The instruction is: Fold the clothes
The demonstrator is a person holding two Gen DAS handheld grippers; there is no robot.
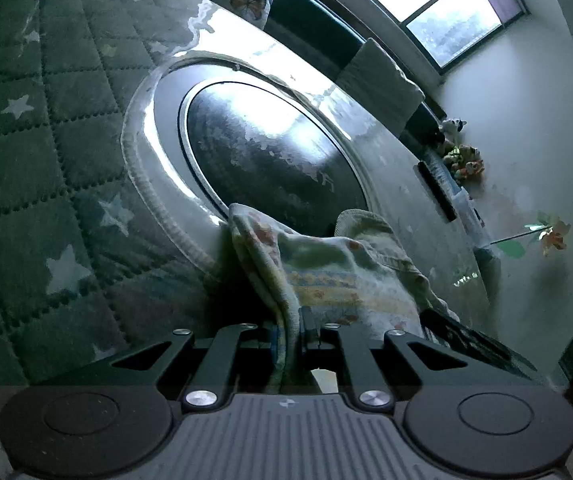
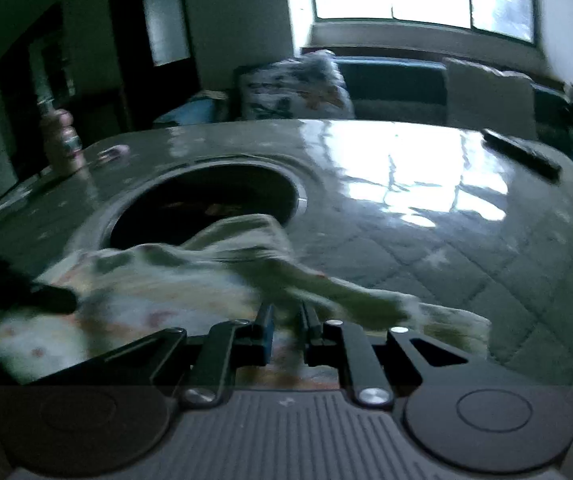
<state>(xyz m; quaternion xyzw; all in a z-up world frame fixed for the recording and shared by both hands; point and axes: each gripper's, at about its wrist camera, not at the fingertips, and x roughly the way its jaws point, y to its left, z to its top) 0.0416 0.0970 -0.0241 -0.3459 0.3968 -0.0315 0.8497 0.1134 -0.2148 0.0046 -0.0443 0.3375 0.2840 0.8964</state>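
1. The table (image 2: pixel 426 248) has a quilted, star-printed cover with a dark round inset (image 1: pixel 270 148) at its centre.
2. The garment (image 1: pixel 326 276), pale with faded prints, lies bunched at 6 o'clock of the inset.
3. The left gripper (image 1: pixel 288 332) is pinched on a fabric edge; the right gripper (image 2: pixel 286 320) is nearly closed on cloth.
4. Best to draw both edges level and taut before laying them down.

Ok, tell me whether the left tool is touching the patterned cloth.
Touching. The left wrist view shows the left tool pinching a fold of the patterned cloth between its fingers.
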